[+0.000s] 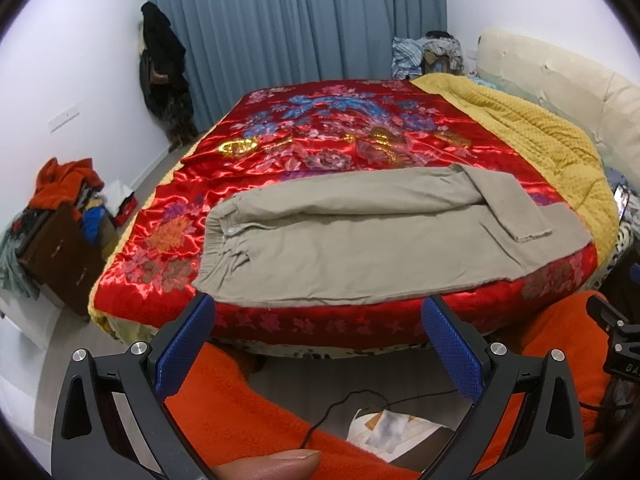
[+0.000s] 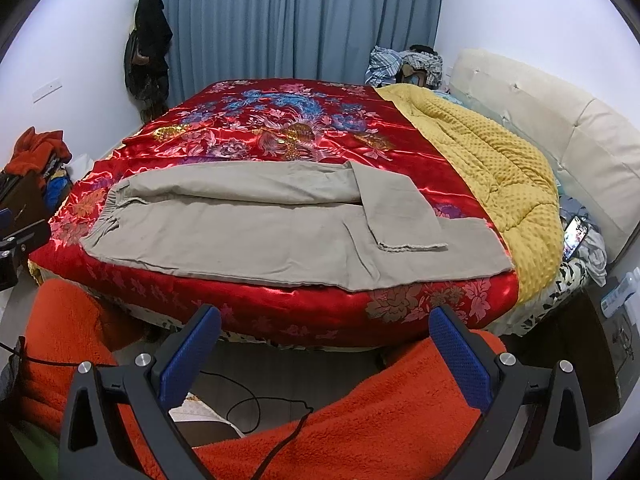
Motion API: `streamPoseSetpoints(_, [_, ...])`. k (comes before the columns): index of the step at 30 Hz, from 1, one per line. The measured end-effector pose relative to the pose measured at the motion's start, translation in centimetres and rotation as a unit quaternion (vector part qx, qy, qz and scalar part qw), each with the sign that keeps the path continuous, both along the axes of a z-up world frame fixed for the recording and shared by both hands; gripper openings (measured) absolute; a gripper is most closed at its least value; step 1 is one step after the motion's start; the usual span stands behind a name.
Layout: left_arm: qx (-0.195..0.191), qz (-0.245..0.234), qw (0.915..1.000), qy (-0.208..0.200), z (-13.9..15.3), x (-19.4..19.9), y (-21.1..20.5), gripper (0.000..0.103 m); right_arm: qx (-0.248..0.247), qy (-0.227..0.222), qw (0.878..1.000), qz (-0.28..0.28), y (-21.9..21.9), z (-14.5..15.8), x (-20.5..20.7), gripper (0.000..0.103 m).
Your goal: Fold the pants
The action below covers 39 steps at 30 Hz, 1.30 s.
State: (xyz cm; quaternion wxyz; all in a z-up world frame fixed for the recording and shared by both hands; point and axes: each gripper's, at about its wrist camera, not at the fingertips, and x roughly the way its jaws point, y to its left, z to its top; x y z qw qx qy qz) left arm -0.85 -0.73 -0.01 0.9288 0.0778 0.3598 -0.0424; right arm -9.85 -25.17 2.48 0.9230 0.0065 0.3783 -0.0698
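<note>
The beige pants [image 2: 248, 236] lay lengthwise along the near edge of the bed, on the red satin quilt [image 2: 280, 128], with the waistband [image 1: 218, 236] at the left and the leg ends at the right. The near leg was spread flat. The far leg lay bunched along its length, and its lower end was turned back so that the cuff [image 2: 412, 246] rested on top of the near leg. By the look of it, folding had barely started: the garment was laid out, and the legs were not yet stacked one on the other.

Both tools hung short of the bed, off the cloth. The left gripper [image 1: 320, 340] stood wide apart with nothing between its blue pads; the right gripper [image 2: 326, 344] was likewise spread wide and empty, over the person's orange-clad legs [image 2: 360, 420].

The next move would likely call for pinching the far leg near the waistband and near the cuff, then drawing it toward the near edge over the flat leg.

Further out, a yellow blanket [image 2: 480, 160] covered the right of the bed beside a cream headboard [image 2: 560, 128], and blue curtains [image 2: 296, 20] hung at the far wall.
</note>
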Motion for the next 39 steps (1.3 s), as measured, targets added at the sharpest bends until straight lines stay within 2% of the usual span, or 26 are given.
streamPoseSetpoints(39, [0.0, 0.002, 1.0, -0.003, 0.22, 0.08, 0.18, 0.103, 0.0, 0.007, 1.0, 0.007, 0.32, -0.36, 0.45, 0.103])
